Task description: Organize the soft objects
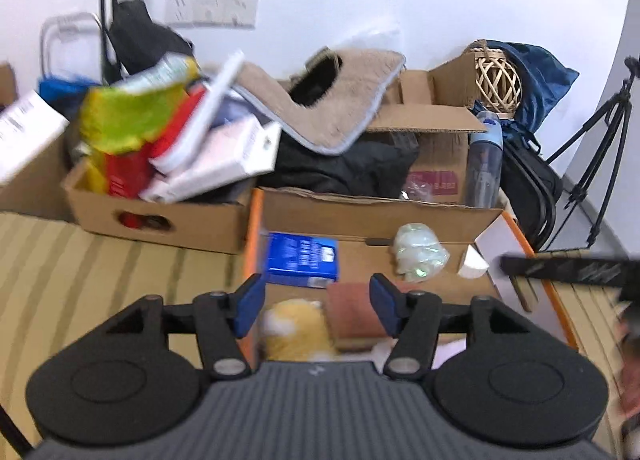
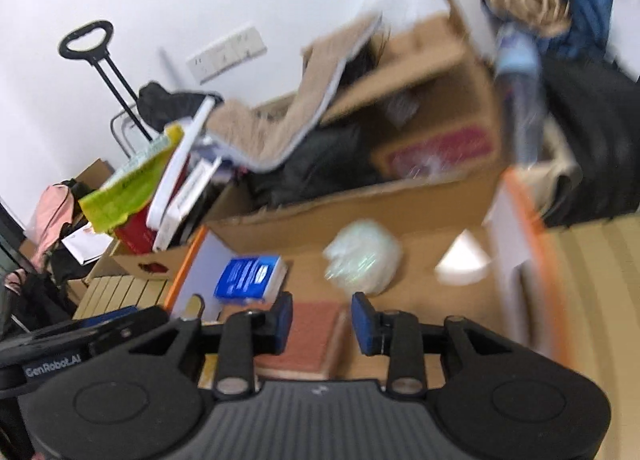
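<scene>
left gripper (image 1: 316, 306): jaws apart, nothing clamped | orange-and-white plush toy (image 1: 296, 334): in the open cardboard box (image 1: 372, 215), below the gap between the left jaws, not touched | right gripper (image 2: 322, 326): jaws apart, empty | reddish pad (image 2: 310, 344): in the box under the right jaws | blue packet (image 2: 250, 280) and white plastic bundle (image 2: 362, 260): beyond the fingertips

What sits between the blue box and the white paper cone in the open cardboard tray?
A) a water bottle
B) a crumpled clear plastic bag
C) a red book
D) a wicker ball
B: the crumpled clear plastic bag lies on the tray floor with the blue box to its left and the white paper cone to its right.
</scene>
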The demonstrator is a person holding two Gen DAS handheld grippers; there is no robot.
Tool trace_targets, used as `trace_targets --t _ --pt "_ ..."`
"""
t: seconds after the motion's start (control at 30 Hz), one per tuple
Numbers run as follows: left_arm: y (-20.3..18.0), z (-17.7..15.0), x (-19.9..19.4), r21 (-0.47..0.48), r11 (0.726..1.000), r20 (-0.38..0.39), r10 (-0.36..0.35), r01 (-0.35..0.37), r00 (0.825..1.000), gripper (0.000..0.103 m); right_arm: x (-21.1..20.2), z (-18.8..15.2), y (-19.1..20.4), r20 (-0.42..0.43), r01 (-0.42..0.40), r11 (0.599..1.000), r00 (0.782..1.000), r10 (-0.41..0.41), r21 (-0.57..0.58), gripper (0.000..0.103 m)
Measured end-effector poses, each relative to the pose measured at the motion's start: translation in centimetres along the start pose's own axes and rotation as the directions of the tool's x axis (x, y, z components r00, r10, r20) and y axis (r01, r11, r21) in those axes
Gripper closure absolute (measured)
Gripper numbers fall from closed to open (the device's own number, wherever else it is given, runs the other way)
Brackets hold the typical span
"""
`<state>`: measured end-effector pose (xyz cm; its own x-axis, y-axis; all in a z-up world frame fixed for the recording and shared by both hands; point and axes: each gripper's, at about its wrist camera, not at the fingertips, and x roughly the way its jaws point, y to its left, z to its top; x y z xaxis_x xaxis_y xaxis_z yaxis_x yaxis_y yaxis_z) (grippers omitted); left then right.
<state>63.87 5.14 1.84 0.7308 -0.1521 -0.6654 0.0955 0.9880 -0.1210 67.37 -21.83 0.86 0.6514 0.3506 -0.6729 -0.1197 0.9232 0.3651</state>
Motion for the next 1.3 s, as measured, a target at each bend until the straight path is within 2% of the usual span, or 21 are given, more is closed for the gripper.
trace_targets --t 0.1,0.2,0.27,0.33,0.4,0.53,0.6,0.7,0.77,0.83,0.9,1.03,1.07,1.2,1.3 --pt "0.2 -0.2 -4.6 0.000 1.000 0.036 0.011 -0.011 0.999 0.037 -6.1 0.4 0.2 0.066 0.039 0.998 0.997 -0.035 -0.056 0.070" --pt "-0.2 -1.1 -9.4 0.018 0.999 0.087 0.040 -0.042 0.995 0.033 -12.1 -0.5 1.0 0.144 0.111 0.986 0.985 -0.093 -0.125 0.062" --pt "-0.8 -2.0 -12.4 0.025 0.998 0.114 0.059 -0.063 0.992 0.031 -15.2 -1.5 1.3 0.162 0.120 0.983 0.982 -0.097 -0.140 0.060" --pt "-1.3 -3.2 -15.5 0.010 0.998 0.146 0.066 -0.068 0.987 0.024 -17.9 -2.9 2.0 0.173 0.108 0.985 0.981 -0.083 -0.138 0.059" --pt "-1.6 -4.9 -18.6 -0.004 0.998 0.185 0.061 -0.061 0.981 0.020 -20.4 -4.9 2.9 0.203 0.112 0.982 0.976 -0.080 -0.153 0.049" --pt "-2.4 -9.8 -23.9 -0.012 0.998 0.226 0.067 -0.066 0.972 0.018 -24.5 -10.4 4.6 0.257 0.131 0.972 0.963 -0.079 -0.193 0.047" --pt "-2.8 -12.8 -26.6 -0.017 0.998 0.251 0.058 -0.055 0.966 0.010 -26.5 -13.6 5.2 0.290 0.129 0.968 0.955 -0.064 -0.213 0.044" --pt "-4.1 -17.9 -30.0 0.004 0.996 0.303 0.085 -0.090 0.949 0.008 -28.9 -19.0 6.0 0.354 0.161 0.955 0.933 -0.065 -0.250 0.035" --pt "-5.3 -21.5 -32.0 0.022 0.991 0.345 0.119 -0.135 0.931 0.004 -30.5 -22.3 6.2 0.386 0.163 0.952 0.921 -0.053 -0.259 0.031" --pt "-6.2 -24.5 -33.5 0.016 0.988 0.369 0.136 -0.153 0.919 0.002 -32.0 -25.6 6.2 0.399 0.151 0.954 0.916 -0.037 -0.259 0.027" --pt "-7.2 -27.5 -34.7 0.031 0.988 0.377 0.129 -0.152 0.917 0.002 -33.2 -28.7 6.2 0.406 0.138 0.957 0.913 -0.022 -0.256 0.020" --pt "-8.9 -32.1 -36.9 0.089 0.981 0.416 0.119 -0.170 0.902 0.000 -34.8 -34.1 6.3 0.410 0.140 0.955 0.912 -0.021 -0.262 0.018" --pt "-9.2 -33.0 -37.4 0.089 0.980 0.420 0.123 -0.176 0.899 0.000 -35.1 -35.3 6.3 0.410 0.141 0.952 0.912 -0.019 -0.270 0.015" --pt "-8.9 -35.6 -38.5 0.054 0.990 0.402 0.095 -0.127 0.911 0.000 -36.2 -39.6 5.8 0.415 0.163 0.953 0.909 -0.044 -0.257 0.006" --pt "-9.0 -36.7 -38.2 0.058 0.989 0.391 0.102 -0.135 0.915 0.000 -36.7 -41.4 5.4 0.413 0.174 0.954 0.909 -0.059 -0.246 0.005"
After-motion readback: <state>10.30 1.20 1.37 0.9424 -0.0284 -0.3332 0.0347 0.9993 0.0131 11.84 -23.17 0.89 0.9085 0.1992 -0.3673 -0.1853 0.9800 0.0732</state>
